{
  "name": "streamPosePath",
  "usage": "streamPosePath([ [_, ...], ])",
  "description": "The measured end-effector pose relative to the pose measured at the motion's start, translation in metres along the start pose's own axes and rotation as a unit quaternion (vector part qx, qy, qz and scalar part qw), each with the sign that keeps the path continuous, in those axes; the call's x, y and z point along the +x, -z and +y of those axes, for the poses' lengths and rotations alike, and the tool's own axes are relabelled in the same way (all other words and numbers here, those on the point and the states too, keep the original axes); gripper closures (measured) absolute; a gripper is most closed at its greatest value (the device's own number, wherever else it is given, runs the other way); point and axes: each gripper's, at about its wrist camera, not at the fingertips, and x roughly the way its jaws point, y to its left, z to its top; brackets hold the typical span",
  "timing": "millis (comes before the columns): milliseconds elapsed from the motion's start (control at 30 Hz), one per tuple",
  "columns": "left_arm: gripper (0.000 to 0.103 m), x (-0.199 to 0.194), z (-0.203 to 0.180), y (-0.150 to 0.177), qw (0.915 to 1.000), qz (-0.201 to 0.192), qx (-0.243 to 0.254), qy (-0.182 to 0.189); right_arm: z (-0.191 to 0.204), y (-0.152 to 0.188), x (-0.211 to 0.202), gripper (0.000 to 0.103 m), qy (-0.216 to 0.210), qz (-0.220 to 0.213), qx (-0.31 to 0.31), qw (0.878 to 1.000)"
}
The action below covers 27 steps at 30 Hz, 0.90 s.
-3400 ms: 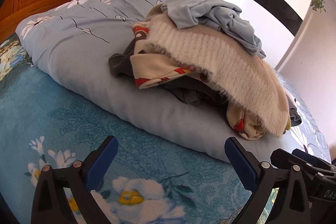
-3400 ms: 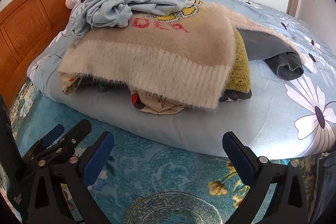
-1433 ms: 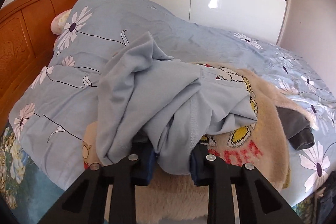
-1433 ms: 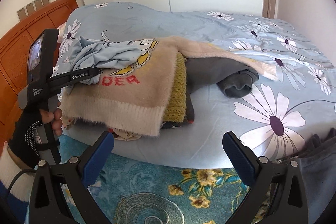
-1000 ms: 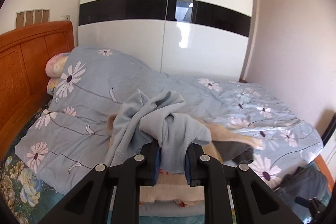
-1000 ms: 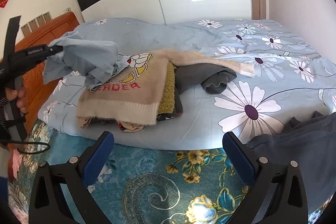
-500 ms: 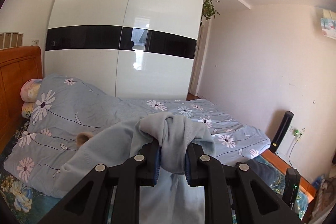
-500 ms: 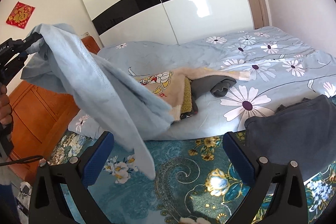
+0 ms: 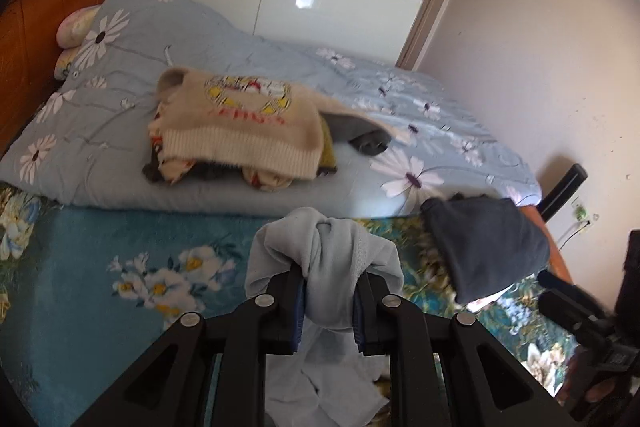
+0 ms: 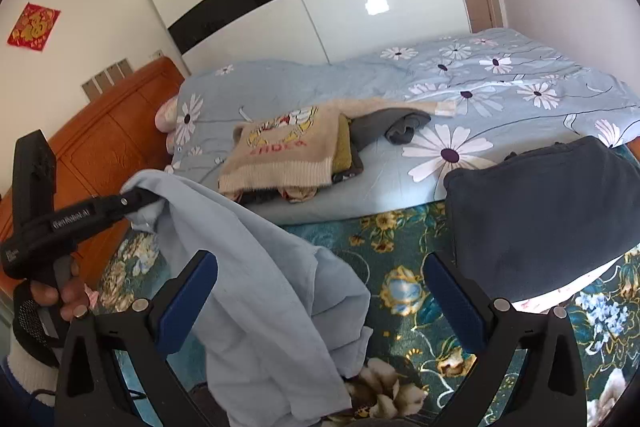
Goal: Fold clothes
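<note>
Holding a light blue garment (image 10: 256, 267) up off the bed, the left gripper (image 9: 329, 301) has its jaws nearly shut, and a bunch of the cloth is squeezed tight between them. In the right wrist view, this gripper sits at the left side of the frame, in a gloved hand (image 10: 44, 311), and the blue cloth hangs down from it across the lower middle of the frame. Its bottom end seems to reach the flowered teal bedspread (image 10: 400, 251), though that part is hard to see.

Further right in that view, the right gripper (image 10: 320, 291) has its jaws wide apart and holds nothing. The hanging cloth is just in front of its left finger (image 10: 188, 295).

The pile of clothes (image 9: 240, 131), with a cream sweater (image 9: 244, 119) on top, lies on the light blue daisy quilt (image 9: 400, 147) in the upper middle of the left wrist view. A dark blue folded piece (image 9: 480, 247) sits at the right.

It looks like the step is picking one piece from the pile to fold it. Next, the right gripper probably needs to catch another edge or corner of the blue cloth, so both can pull it open and lay it flat on the bedspread.
</note>
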Motion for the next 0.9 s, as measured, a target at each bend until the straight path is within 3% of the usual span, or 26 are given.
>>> streamPosePath([
  [100,0.083,0.017,0.053,0.02,0.9972,0.029,-0.063,-0.027,0.008,0.01,0.008,0.0,-0.003,0.018,-0.008,1.0],
  [200,0.082,0.022,0.124,0.032,0.9856,0.044,-0.157,-0.043,0.014,0.018,0.014,0.0,-0.004,0.036,-0.013,0.999],
  [333,0.082,0.032,0.186,0.057,0.9751,0.082,-0.193,-0.073,0.019,0.026,0.026,0.0,0.007,0.061,-0.015,0.998],
  [467,0.081,0.051,0.242,0.092,0.9532,0.132,-0.252,-0.101,0.027,0.027,0.038,0.0,0.011,0.072,-0.012,0.997],
  [567,0.077,0.056,0.262,0.121,0.9404,0.153,-0.292,-0.082,0.036,0.027,0.047,0.0,0.015,0.082,-0.022,0.996],
  [633,0.073,0.054,0.267,0.133,0.9373,0.148,-0.31,-0.06,0.04,0.028,0.056,0.0,0.018,0.092,-0.028,0.995],
  [767,0.049,0.04,0.27,0.154,0.9305,0.123,-0.344,-0.027,0.044,0.033,0.08,0.0,0.024,0.122,-0.024,0.992],
  [900,0.046,0.017,0.27,0.173,0.9115,0.077,-0.404,-0.009,0.047,0.034,0.095,0.0,0.022,0.134,-0.013,0.991],
])
